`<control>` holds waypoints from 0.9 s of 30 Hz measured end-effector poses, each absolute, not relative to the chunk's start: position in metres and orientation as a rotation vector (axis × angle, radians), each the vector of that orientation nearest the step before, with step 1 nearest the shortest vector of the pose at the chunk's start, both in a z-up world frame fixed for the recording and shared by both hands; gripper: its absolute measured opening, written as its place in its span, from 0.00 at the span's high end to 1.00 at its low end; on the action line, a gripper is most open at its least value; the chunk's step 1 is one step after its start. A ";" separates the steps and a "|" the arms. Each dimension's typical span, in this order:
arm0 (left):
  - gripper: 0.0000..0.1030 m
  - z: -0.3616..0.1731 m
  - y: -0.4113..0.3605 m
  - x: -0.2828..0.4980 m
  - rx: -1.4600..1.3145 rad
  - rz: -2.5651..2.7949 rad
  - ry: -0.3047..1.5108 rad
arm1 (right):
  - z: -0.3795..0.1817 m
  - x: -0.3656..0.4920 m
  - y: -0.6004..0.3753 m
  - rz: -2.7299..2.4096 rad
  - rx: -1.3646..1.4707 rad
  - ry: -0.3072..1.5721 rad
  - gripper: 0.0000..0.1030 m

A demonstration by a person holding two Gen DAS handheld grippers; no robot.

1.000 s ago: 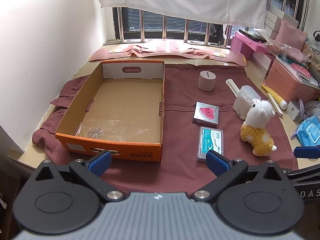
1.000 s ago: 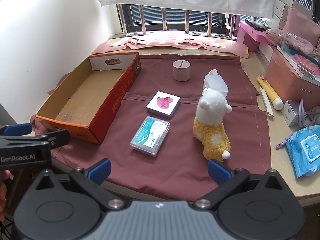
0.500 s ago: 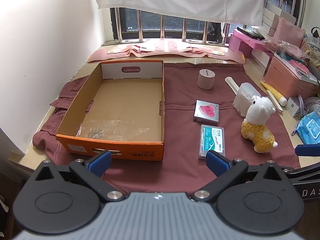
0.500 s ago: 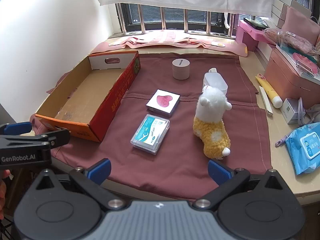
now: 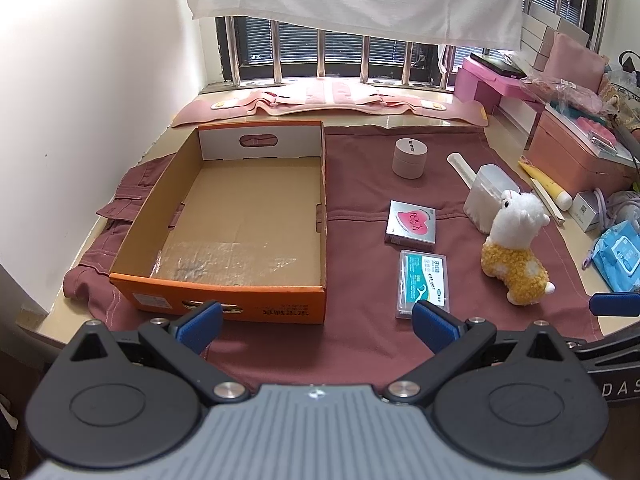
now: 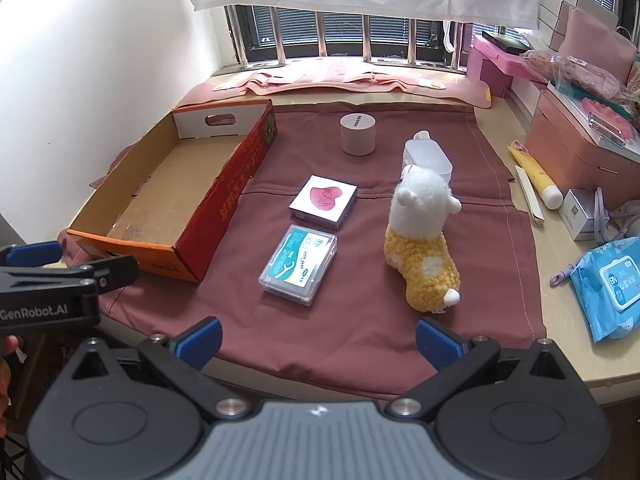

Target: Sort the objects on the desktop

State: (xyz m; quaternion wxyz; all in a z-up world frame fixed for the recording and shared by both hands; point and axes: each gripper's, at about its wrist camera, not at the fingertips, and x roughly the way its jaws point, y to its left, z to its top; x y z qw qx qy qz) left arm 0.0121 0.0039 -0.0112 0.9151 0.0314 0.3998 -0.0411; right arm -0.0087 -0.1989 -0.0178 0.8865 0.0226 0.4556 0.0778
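Both tongs hang wide open at the near edge of the surface, holding nothing: the left tongs [image 5: 316, 318] near the cardboard box [image 5: 256, 204], the right tongs [image 6: 318, 338] near the toy sheep [image 6: 422, 240]. The box sits on the left. The floss case [image 6: 298, 264], heart box [image 6: 323, 201] and round jar [image 6: 358, 134] lie on the red cloth [image 6: 380, 340] between box and sheep.

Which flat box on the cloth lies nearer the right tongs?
The clear floss-pick box with the teal label; the silver box with the pink heart lies beyond it.
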 end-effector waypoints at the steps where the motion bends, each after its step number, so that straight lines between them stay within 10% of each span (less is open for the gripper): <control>1: 0.00 -0.011 0.004 0.012 0.064 -0.085 0.823 | -0.018 -0.009 -0.199 0.162 0.046 0.947 0.00; 27: 0.00 -0.012 0.004 0.023 0.080 -0.177 0.814 | -0.024 -0.008 -0.192 0.113 0.049 0.930 0.00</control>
